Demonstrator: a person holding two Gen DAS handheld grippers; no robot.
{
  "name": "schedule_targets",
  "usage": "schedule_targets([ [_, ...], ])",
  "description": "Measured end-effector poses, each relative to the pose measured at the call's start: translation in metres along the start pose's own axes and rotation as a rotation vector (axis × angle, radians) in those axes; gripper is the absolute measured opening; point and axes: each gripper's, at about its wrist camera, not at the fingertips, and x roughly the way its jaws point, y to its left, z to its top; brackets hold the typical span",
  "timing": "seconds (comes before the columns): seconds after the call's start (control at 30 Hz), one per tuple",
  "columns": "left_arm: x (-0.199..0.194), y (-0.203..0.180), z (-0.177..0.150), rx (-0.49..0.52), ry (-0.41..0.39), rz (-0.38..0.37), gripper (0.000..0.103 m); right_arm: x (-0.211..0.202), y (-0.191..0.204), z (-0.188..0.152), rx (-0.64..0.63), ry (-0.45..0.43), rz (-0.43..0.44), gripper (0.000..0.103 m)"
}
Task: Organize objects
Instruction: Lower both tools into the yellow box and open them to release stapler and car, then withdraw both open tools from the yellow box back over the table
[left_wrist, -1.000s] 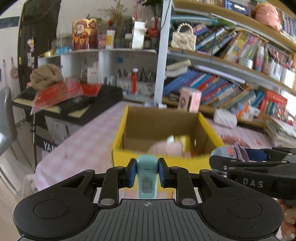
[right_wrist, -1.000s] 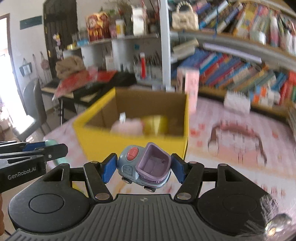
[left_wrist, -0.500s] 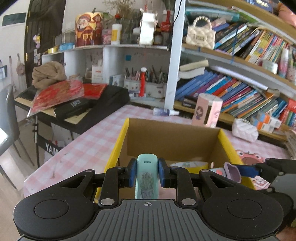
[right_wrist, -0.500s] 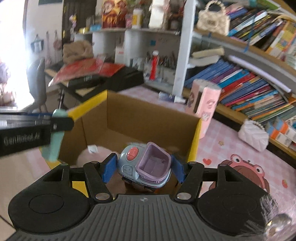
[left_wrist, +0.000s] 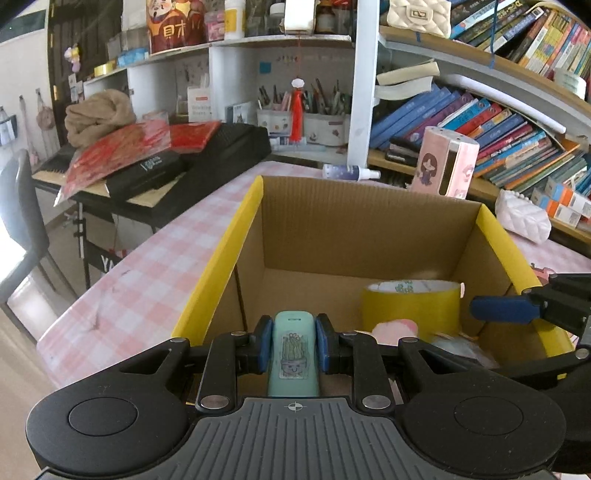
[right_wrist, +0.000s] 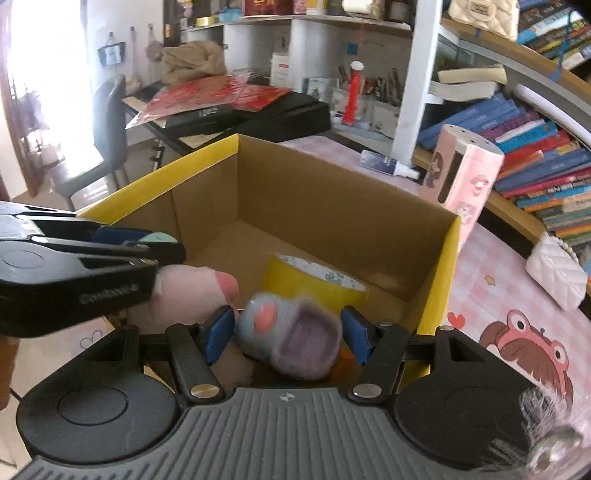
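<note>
A yellow-rimmed cardboard box (left_wrist: 218, 258) (right_wrist: 447, 258) stands on the pink checked table. My left gripper (left_wrist: 293, 347) is shut on a mint-green bar with a cactus sticker (left_wrist: 293, 354), held over the box's near left part. My right gripper (right_wrist: 288, 332) has its jaws spread apart; the blue and purple toy car (right_wrist: 291, 332) sits blurred between the pads, no longer squeezed, over the box's near right part. Inside lie a yellow tape roll (left_wrist: 410, 306) (right_wrist: 314, 280) and a pink soft toy (left_wrist: 395, 328) (right_wrist: 192, 295).
A pink cartoon box (left_wrist: 445, 162) (right_wrist: 465, 177) and a small spray bottle (left_wrist: 349, 172) stand behind the cardboard box. A white quilted purse (left_wrist: 522, 219) (right_wrist: 556, 273) lies at right. Bookshelves fill the back; a black keyboard case (left_wrist: 207, 155) and a chair (right_wrist: 107, 136) are at left.
Both grippers moved forward over the box opening. My right gripper's jaws opened wider and the toy car blurs, dropping loose. My left gripper stays shut on the mint bar.
</note>
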Motion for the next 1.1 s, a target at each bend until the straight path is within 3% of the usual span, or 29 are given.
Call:
schedule_targets([
  [0.3, -0.004, -0.003, -0.001, 0.015, -0.011, 0.025, 0.026, 0.0, 0.0, 0.0, -0.015, -0.011, 0.014, 0.063],
  [0.4, -0.01, -0.003, 0.0, 0.007, -0.022, 0.03, 0.035, 0.0, -0.001, 0.0, 0.0, -0.003, 0.007, 0.064],
  [0.5, -0.023, -0.001, 0.001, -0.023, -0.059, 0.02, 0.057, -0.006, 0.0, -0.001, 0.001, -0.015, 0.009, 0.066],
  [0.6, -0.038, -0.002, 0.0, -0.018, -0.102, 0.005, 0.062, -0.018, 0.002, -0.001, -0.003, -0.046, -0.008, 0.072],
  [0.87, -0.086, -0.001, -0.008, -0.033, -0.192, -0.037, 0.077, -0.067, 0.015, -0.012, 0.041, -0.128, -0.102, 0.082],
  [1.1, -0.128, 0.001, -0.028, -0.01, -0.234, -0.05, 0.088, -0.11, 0.032, -0.036, 0.155, -0.174, -0.248, 0.091],
])
